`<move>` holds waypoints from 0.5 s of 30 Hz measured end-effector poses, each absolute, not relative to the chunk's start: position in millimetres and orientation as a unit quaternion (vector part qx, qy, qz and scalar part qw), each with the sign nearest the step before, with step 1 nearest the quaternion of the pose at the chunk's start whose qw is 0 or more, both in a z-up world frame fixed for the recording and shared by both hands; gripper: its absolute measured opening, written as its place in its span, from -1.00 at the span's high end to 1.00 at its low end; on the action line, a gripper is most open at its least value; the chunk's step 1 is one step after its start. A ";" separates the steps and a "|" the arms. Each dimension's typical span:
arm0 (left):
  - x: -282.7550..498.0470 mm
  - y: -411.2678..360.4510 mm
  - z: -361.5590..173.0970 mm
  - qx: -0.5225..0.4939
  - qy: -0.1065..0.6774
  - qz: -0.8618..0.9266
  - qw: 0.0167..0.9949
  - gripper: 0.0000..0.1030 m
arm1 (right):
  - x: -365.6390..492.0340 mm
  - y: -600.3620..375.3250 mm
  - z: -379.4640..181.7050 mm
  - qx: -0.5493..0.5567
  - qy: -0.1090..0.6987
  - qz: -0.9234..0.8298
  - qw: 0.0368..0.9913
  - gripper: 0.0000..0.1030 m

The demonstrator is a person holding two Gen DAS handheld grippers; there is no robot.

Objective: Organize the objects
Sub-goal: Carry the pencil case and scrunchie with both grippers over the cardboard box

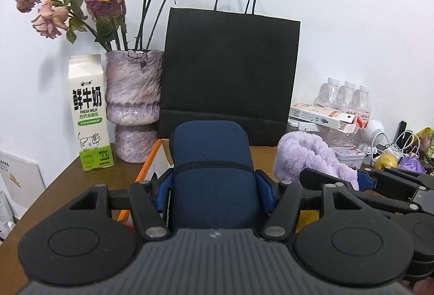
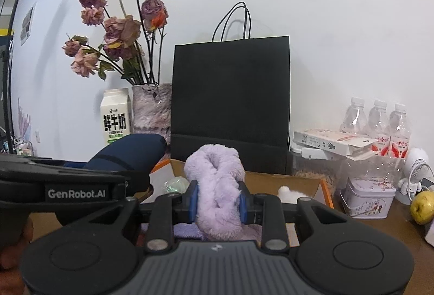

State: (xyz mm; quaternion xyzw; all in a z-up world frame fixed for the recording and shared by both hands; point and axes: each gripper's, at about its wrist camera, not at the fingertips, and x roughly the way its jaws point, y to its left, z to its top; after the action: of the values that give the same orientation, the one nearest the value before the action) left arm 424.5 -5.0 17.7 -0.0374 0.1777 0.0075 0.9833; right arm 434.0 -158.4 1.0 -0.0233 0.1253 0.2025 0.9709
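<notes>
My left gripper (image 1: 214, 178) is shut on a navy blue padded pouch (image 1: 211, 148), which sticks out forward between the blue pads. To its right, my right gripper (image 2: 219, 198) is shut on a lilac fluffy cloth (image 2: 214, 167), squeezed narrow between the pads and bulging above them. Each view also catches the other's load: the lilac cloth (image 1: 306, 156) on the right, the pouch (image 2: 130, 151) on the left. Both are held above an open cardboard box (image 2: 320, 185) with orange edges. Inside it lie a white fluffy item (image 2: 289, 193) and some crinkled clear wrap (image 2: 176, 183).
A black paper bag (image 1: 230, 72) stands behind the box against the white wall. Left of it are a vase of dried roses (image 1: 133, 105) and a milk carton (image 1: 89, 113). On the right are water bottles (image 2: 377, 118), a flat carton (image 2: 331, 144), a tin (image 2: 369, 197) and a yellow-green apple (image 2: 423, 206).
</notes>
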 end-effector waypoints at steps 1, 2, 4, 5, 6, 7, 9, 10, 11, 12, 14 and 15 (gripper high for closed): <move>429.3 -4.5 17.4 -0.037 0.179 0.007 0.983 -0.23 | 438.2 -157.9 0.8 -0.024 0.125 0.201 0.971 0.47; 434.0 -4.2 16.9 -0.037 0.180 0.007 0.983 -0.23 | 441.8 -157.2 0.7 -0.025 0.125 0.200 0.972 0.47; 441.7 -3.4 16.4 -0.036 0.180 0.006 0.983 -0.23 | 450.4 -156.0 0.3 -0.026 0.125 0.196 0.972 0.47; 446.1 -2.9 16.2 -0.035 0.180 0.006 0.983 -0.23 | 454.5 -155.1 0.1 -0.029 0.124 0.194 0.973 0.47; 450.5 -2.5 15.9 -0.034 0.180 0.005 0.983 -0.23 | 458.1 -154.4 0.0 -0.030 0.123 0.193 0.973 0.47; 454.5 -2.2 15.6 -0.034 0.180 0.005 0.983 -0.23 | 462.2 -153.9 -0.2 -0.030 0.123 0.192 0.973 0.47; 462.5 -1.6 14.8 -0.032 0.180 0.005 0.983 -0.23 | 470.0 -152.7 -0.6 -0.033 0.123 0.189 0.974 0.47; 466.6 -1.0 14.4 -0.032 0.179 0.004 0.983 -0.23 | 473.9 -152.2 -0.9 -0.034 0.123 0.188 0.974 0.47; 470.7 -0.4 13.8 -0.032 0.179 0.004 0.983 -0.23 | 477.5 -151.6 -1.3 -0.035 0.123 0.186 0.974 0.47; 475.0 0.1 13.1 -0.032 0.180 0.006 0.983 -0.23 | 481.6 -150.6 -2.0 -0.036 0.124 0.184 0.974 0.47; 481.8 2.2 10.8 -0.035 0.176 0.014 0.984 -0.24 | 489.2 -148.5 -4.2 -0.041 0.131 0.183 0.973 0.44; 485.1 3.0 9.1 -0.034 0.175 0.021 0.984 -0.26 | 492.6 -147.8 -6.0 -0.042 0.135 0.181 0.973 0.42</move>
State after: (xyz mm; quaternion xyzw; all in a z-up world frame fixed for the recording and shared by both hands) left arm 485.1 3.0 9.1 -0.0341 0.1751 0.0212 0.9837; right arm 492.6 -147.8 -6.0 -0.0422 0.1352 0.1805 0.9733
